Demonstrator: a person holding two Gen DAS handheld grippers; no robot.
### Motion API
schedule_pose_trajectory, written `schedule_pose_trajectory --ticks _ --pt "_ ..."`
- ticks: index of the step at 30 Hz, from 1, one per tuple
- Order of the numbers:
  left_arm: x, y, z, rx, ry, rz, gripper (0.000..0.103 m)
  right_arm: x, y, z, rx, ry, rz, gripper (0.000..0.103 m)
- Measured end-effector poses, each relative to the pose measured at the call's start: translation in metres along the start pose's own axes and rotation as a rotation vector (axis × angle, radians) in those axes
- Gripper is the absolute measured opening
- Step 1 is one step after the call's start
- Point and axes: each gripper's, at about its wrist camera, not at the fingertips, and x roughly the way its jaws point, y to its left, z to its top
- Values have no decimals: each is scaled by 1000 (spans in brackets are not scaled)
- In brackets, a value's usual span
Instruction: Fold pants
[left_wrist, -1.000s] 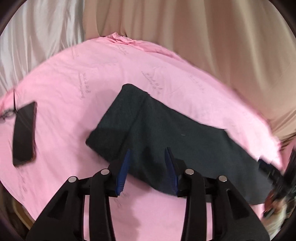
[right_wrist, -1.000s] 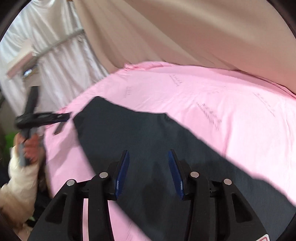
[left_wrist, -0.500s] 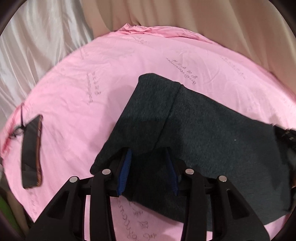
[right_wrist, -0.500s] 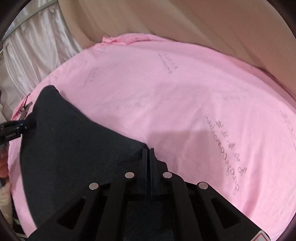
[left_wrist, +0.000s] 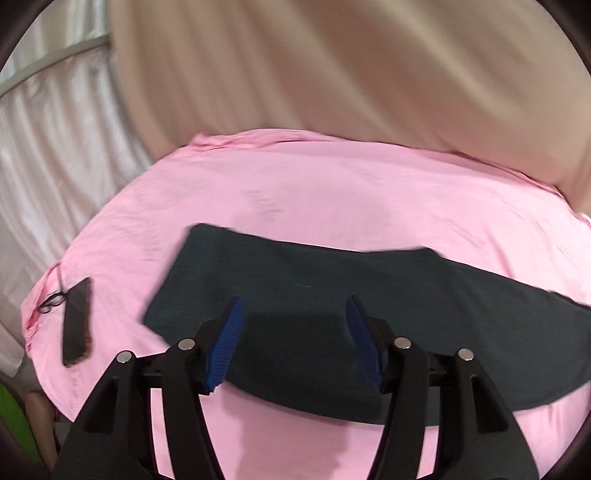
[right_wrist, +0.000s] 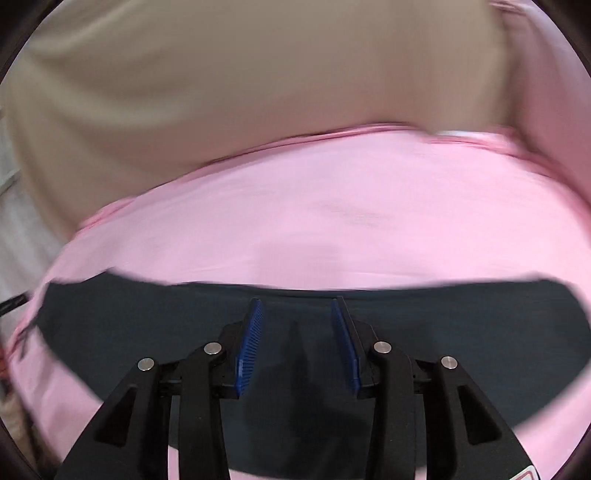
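- The left gripper (left_wrist: 293, 343) hangs above the near part of the dark pants (left_wrist: 332, 295), its blue-padded fingers (left_wrist: 225, 343) spread wide with nothing between them.
- The right gripper (right_wrist: 297, 343) hangs over the same garment, fingers (right_wrist: 249, 347) parted somewhat less widely and likewise holding nothing; whether either touches the fabric cannot be told.
- The pants (right_wrist: 480, 332) lie flat as a long folded band across the pink sheet (left_wrist: 332, 184).
- A dark phone (left_wrist: 76, 325) rests on the sheet's left edge, apart from the pants.
- Beige curtains (left_wrist: 332, 66) hang behind.
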Motion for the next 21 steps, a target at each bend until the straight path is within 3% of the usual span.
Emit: schedule_pose_trajectory --ticks 2,4,7,8,9,10,11,13,15,17,18,20,21 --pt "1 -40 -5 43 12 -50 65 -7 -62 3 85 5 -98 56" --pt "9 -73 -9 81 30 -69 65 -5 -105 8 124 30 -137 57" --pt "29 -111 -12 111 65 -62 65 23 -133 14 131 118 -89 63" --pt "41 -122 -12 122 89 -49 65 32 -135 14 127 133 -53 61" --pt "54 -132 -12 133 112 -30 65 39 -135 14 123 148 -6 53" --pt "65 -138 -12 141 129 -4 65 45 -130 17 118 167 34 11" --pt "77 -143 -11 152 148 30 65 45 -123 20 109 156 46 6" --pt "105 -144 -8 161 183 108 61 25 -102 36 37 59 90 6" --pt "117 -135 3 134 179 126 62 6 -88 52 -4 -16 119 5" --pt "124 -130 10 123 183 155 62 23 -96 57 -5 9 62 5" --pt "128 -125 14 120 183 172 62 46 -106 51 -8 81 -3 6" --pt "136 -118 20 110 185 171 62 74 -136 35 66 190 -16 12" --pt "137 -116 22 107 183 162 62 68 -142 29 120 158 20 15"
